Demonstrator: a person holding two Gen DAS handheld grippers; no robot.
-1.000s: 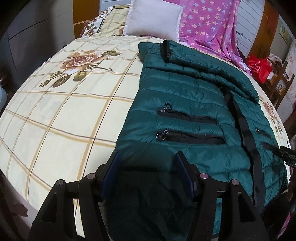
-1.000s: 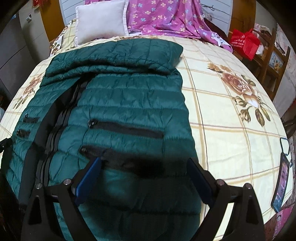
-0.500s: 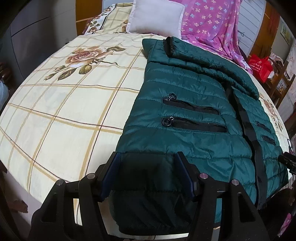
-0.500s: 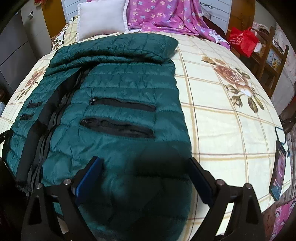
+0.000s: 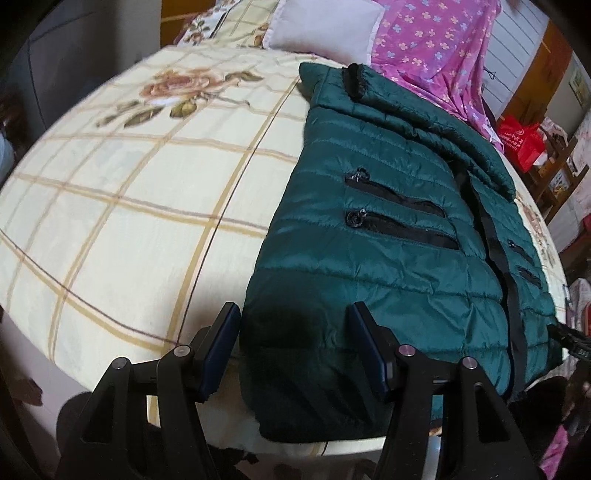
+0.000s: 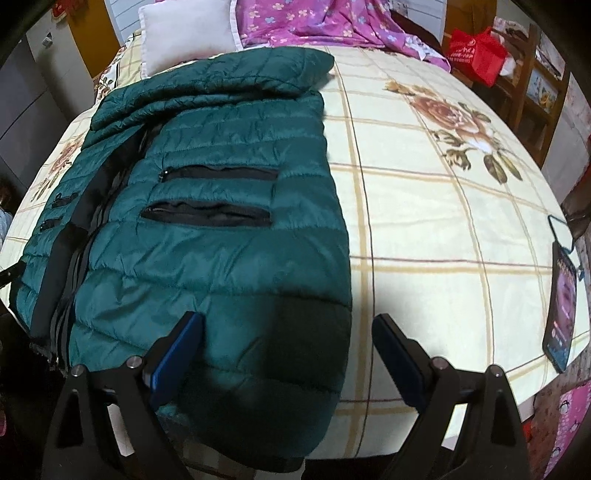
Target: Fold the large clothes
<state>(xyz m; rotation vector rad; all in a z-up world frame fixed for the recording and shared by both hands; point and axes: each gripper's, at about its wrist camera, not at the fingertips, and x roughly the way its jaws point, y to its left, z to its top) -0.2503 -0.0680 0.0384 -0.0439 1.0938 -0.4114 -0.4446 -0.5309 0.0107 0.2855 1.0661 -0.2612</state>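
Here the green puffer jacket (image 5: 388, 229) lies flat on the bed (image 5: 129, 206), front up, its long axis running from the hem at the near edge away toward the white pillow (image 6: 184, 33), with a sleeve folded across the far end. Each hand-held gripper hangs over a hem corner: the left hand-held gripper (image 5: 291, 347) at the jacket's left corner, the right hand-held gripper (image 6: 288, 354) at the right corner. Both stand spread, pads clear of the cloth, pinching nothing. Neither hand seems nearer than the other, though the fisheye bend makes that hard to judge. The hem lies just below and ahead of the jaws, so the grab would probably be downward
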